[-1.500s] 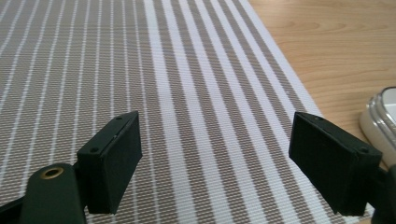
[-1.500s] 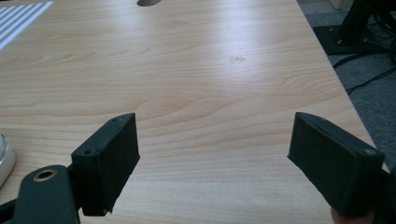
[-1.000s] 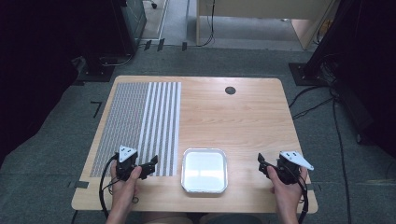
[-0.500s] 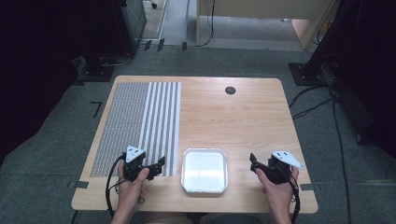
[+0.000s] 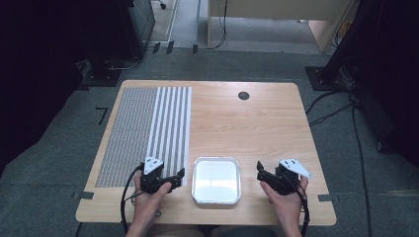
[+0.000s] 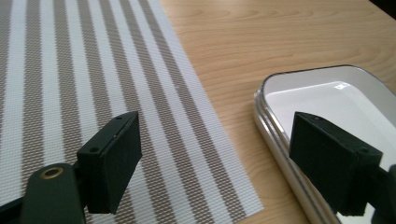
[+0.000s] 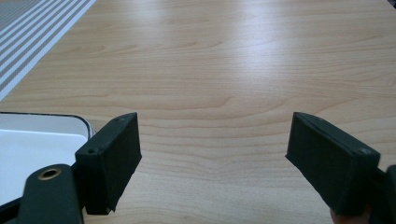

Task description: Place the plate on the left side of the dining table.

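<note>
Tray: white, shallow, square with rounded corners, nothing in it; lies flat at the near middle of the table, between your two hands, just beside the mat but apart from it.

Left gripper: jaws wide, holding nothing; sits over the mat's near right corner, pointing toward the tray's left rim. Not touching it.

Right gripper: jaws wide, holding nothing; over bare wood to the right of the tray, near its right rim.

Step in hand, as judged: approach. Both of your grippers flank the tray and neither has a hold, so the work on it looks barely begun.

Next move calls for: bringing a jaw on either side of the thin raised rim. The tray is low and looks slick, so you need to come in shallow and square to the edge, or the pads may slip off or push it along.

Views compared:
- High view: whole layout, both hands, the dark round plug at the far edge.
- Left gripper view: mat weave and stripes up close, the tray's stepped metal rim and glossy floor.
- Right gripper view: mostly wood grain between the jaws; a tray corner at the left, a strip of mat far off.
</note>
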`<state>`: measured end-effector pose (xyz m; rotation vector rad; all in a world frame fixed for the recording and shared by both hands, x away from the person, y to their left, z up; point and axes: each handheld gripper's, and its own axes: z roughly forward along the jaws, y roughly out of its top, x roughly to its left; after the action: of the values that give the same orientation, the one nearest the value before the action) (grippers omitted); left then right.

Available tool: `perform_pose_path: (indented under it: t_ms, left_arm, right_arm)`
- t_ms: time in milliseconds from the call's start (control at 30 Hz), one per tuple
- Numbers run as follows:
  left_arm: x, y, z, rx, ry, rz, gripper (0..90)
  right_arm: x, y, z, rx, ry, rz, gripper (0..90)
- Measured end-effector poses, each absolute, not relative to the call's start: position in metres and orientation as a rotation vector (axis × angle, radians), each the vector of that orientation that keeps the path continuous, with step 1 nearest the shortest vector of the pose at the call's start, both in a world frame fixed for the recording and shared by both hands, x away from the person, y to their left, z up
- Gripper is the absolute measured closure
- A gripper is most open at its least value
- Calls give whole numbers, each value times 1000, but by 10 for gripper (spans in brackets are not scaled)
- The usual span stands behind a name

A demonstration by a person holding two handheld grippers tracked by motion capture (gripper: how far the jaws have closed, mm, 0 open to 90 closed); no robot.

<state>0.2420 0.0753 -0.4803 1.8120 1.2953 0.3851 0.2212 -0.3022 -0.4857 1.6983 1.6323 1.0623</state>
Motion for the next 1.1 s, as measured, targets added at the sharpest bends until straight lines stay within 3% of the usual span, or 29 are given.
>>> perform_pose_path:
  t_ms: [200, 433, 767, 867, 900, 1100]
  left_arm:
    - [239, 65, -480, 1826, 1271, 366, 174]
    - [236, 52, -483, 1853, 1276, 350, 186]
    - [231, 42, -486, 1859, 1246, 326, 412]
    - [230, 40, -486, 1874, 1239, 323, 453]
    - [229, 38, -487, 1888, 1234, 327, 524]
    - [229, 35, -490, 1908, 1226, 300, 651]
  right_arm:
    - [220, -297, -485, 1685, 1622, 1075, 202]
    - [218, -287, -488, 1654, 1688, 1124, 375]
    - [215, -272, -490, 1614, 1763, 1178, 553]
    - [215, -268, -491, 1622, 1797, 1183, 569]
    - [215, -265, -493, 1624, 1813, 1170, 578]
    - [214, -261, -497, 1631, 1841, 1224, 682]
